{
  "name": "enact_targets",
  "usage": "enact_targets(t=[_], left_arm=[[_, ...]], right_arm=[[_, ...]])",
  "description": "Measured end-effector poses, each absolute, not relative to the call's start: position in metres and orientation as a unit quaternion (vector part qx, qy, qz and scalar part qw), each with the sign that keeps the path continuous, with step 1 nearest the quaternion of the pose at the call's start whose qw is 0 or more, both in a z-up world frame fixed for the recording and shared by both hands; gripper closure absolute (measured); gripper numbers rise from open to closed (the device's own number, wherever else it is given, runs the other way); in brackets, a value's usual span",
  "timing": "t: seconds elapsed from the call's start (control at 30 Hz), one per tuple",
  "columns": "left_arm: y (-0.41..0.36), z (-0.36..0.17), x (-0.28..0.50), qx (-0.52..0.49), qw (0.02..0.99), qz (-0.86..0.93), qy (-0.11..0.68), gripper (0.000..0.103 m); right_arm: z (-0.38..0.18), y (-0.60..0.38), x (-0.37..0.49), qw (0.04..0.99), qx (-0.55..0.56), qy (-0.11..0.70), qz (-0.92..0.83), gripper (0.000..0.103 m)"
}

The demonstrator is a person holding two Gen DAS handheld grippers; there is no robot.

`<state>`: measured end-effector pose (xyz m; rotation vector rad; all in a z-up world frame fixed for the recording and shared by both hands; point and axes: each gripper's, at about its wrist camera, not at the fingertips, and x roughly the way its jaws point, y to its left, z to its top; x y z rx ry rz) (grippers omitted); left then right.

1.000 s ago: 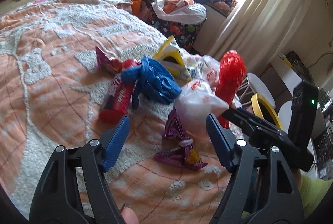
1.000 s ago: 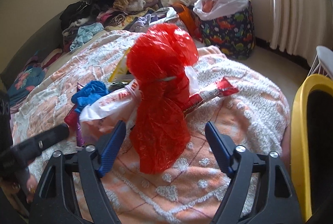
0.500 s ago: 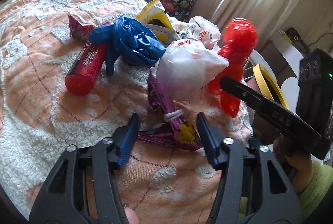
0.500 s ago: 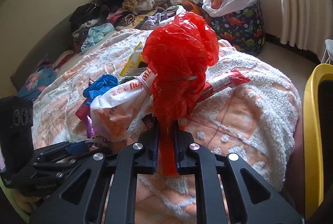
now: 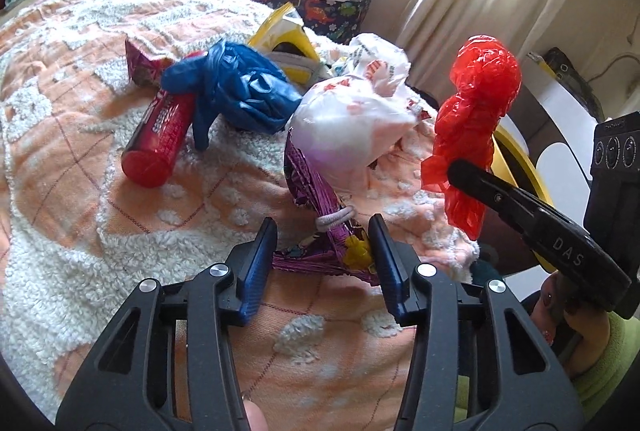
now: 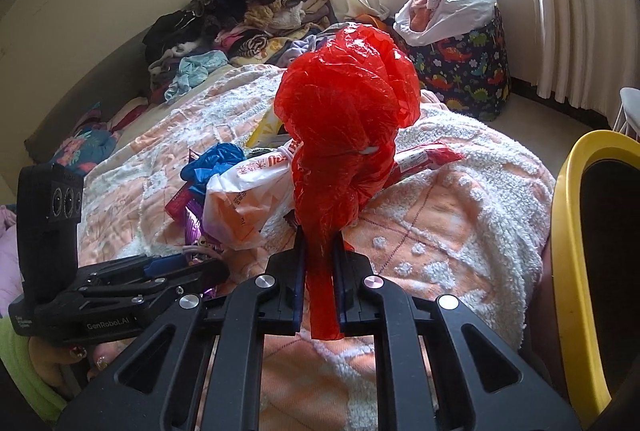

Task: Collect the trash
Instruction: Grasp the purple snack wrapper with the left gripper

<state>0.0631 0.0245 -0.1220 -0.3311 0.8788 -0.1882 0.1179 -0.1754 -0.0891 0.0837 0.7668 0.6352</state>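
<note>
Centrally, at the lower edge of the right wrist view, my right gripper [image 6: 318, 271] is clamped tight on the twisted tail of the red plastic bag [image 6: 348, 119], which stands up bunched above the pads and clear of the bedspread [image 6: 460, 231]. I judge the bag light, soft and crinkly, its film slippery; the gathered neck, where the layers stack, is the sound place to pinch, and that is where I have it.

Lower centre of the left wrist view: my left gripper [image 5: 322, 259] is half-open and closing, its blue pads either side of the purple snack wrapper [image 5: 316, 199], not yet pressing it. This wrapper, cinched by a pale band, looks stiff-creased, light and likely to crumple; I would take it just below the band.

Beyond it, mid-frame, lie a white plastic bag [image 5: 352, 123], a blue plastic bag [image 5: 244, 91] and a red tube [image 5: 160, 131]. At the right edge of the right wrist view stands a yellow-rimmed bin [image 6: 568, 231], beside the bed.
</note>
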Motion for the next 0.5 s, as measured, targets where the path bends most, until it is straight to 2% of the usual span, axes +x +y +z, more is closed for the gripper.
enact_targets(t=[0.5], left_arm=[[0.023, -0.095, 0.051, -0.153, 0.902, -0.099, 0.392, 0.064]], right_arm=[[-0.075, -0.185, 0.105, 0.883, 0.042, 0.349, 0.312, 0.091]])
